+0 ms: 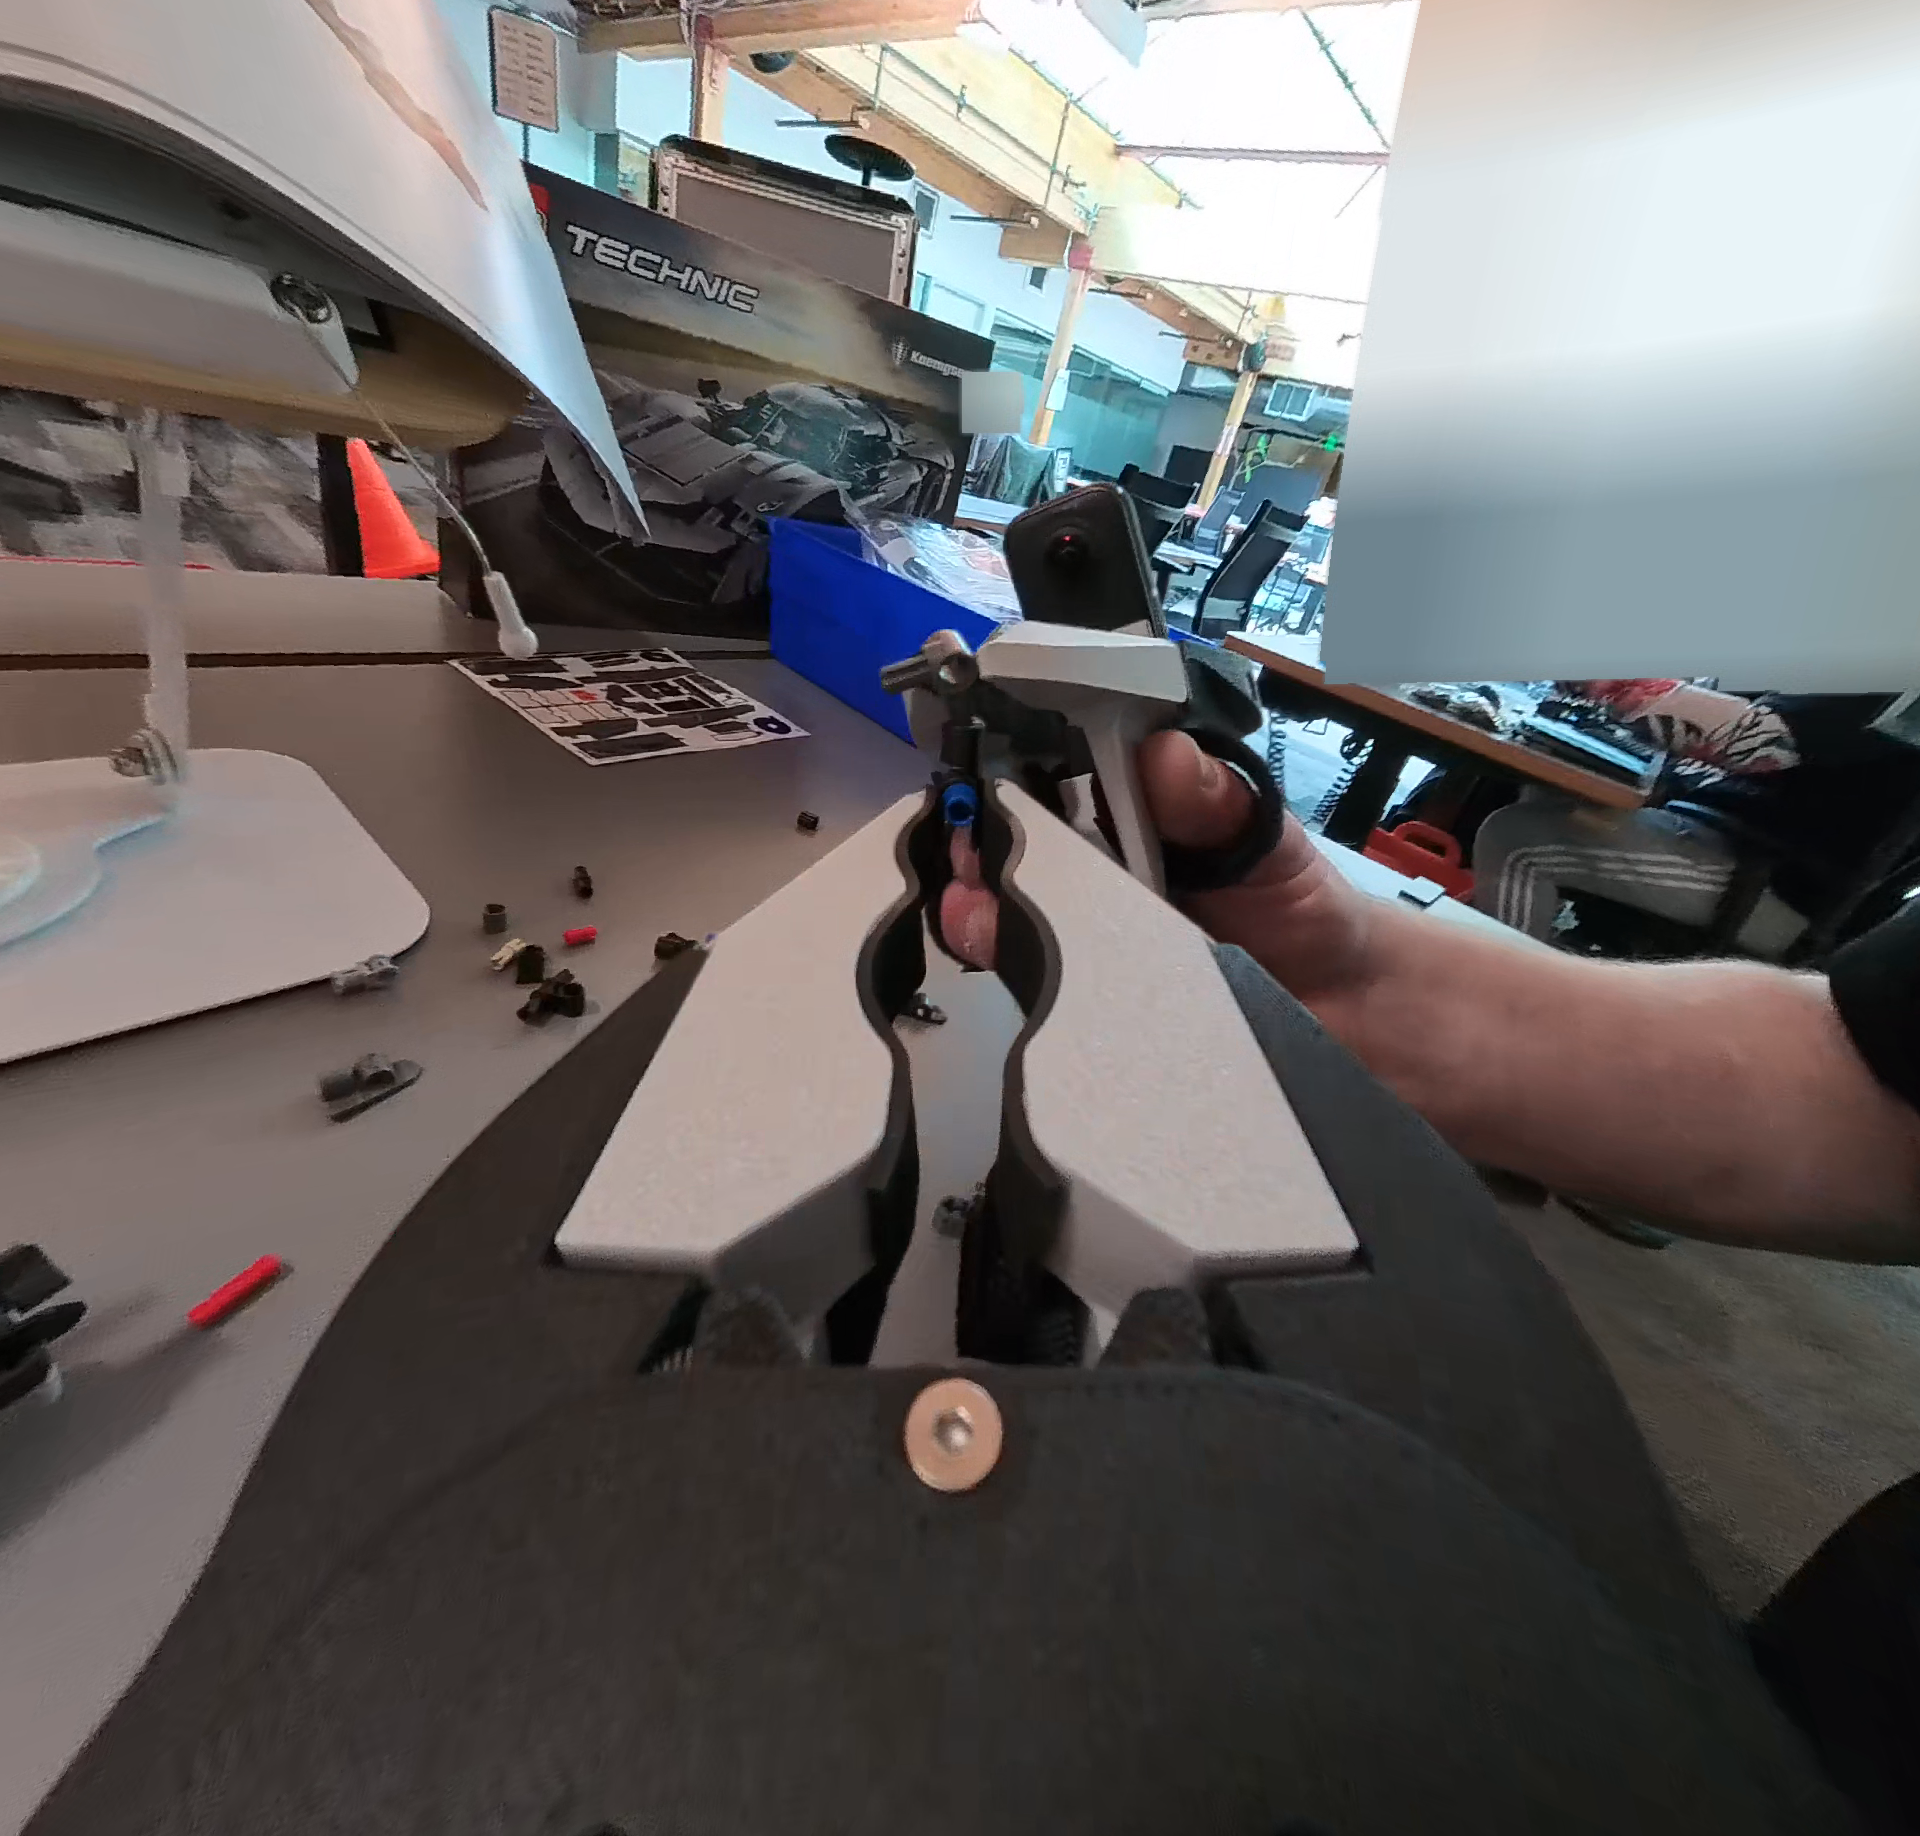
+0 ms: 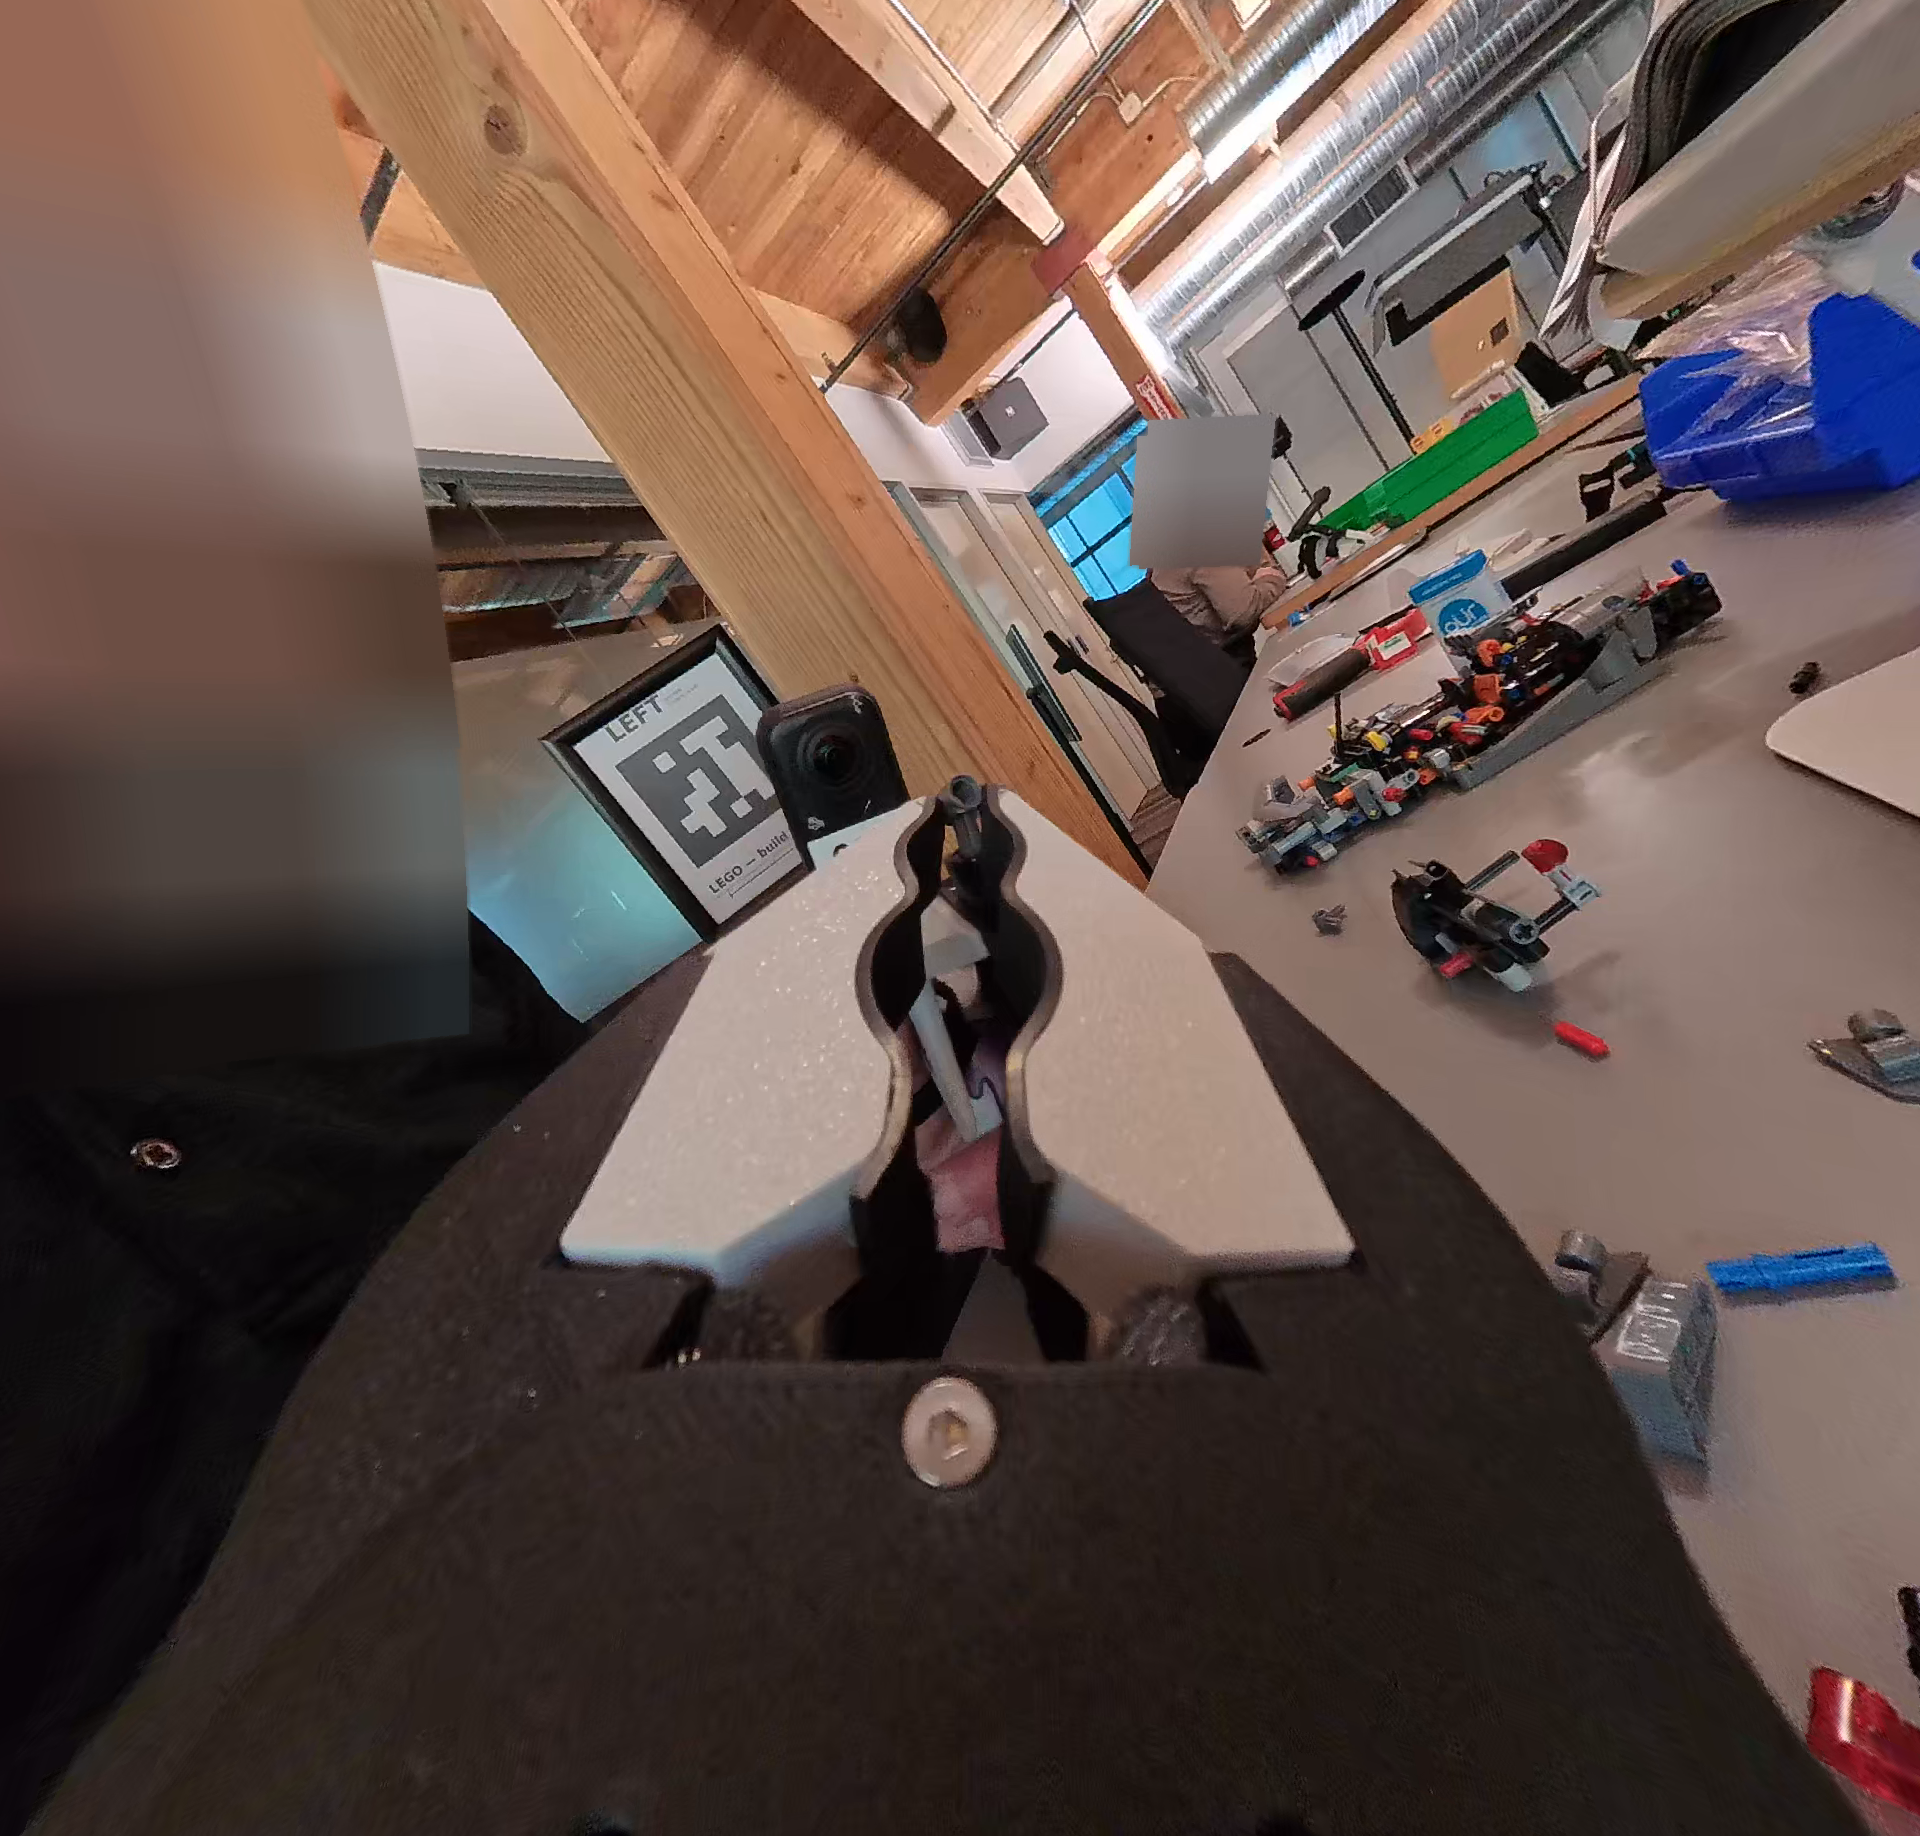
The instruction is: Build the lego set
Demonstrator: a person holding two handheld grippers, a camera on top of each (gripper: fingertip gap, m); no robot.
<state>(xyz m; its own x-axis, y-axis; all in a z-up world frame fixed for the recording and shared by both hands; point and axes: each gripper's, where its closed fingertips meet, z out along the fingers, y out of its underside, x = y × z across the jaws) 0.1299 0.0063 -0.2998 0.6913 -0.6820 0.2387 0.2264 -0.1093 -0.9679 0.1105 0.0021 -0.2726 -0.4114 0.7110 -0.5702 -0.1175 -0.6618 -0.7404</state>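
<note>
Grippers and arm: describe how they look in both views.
Each gripper, left and right, has two pale grey wedge fingers with wavy black inner edges, on a black body with a silver bolt. A small black camera tops the right one. The person's forearm is bare below a short black sleeve.

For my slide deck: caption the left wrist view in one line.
Left gripper pinches a blue pin against the right gripper's grey piece, above a table strewn with small parts.
</note>
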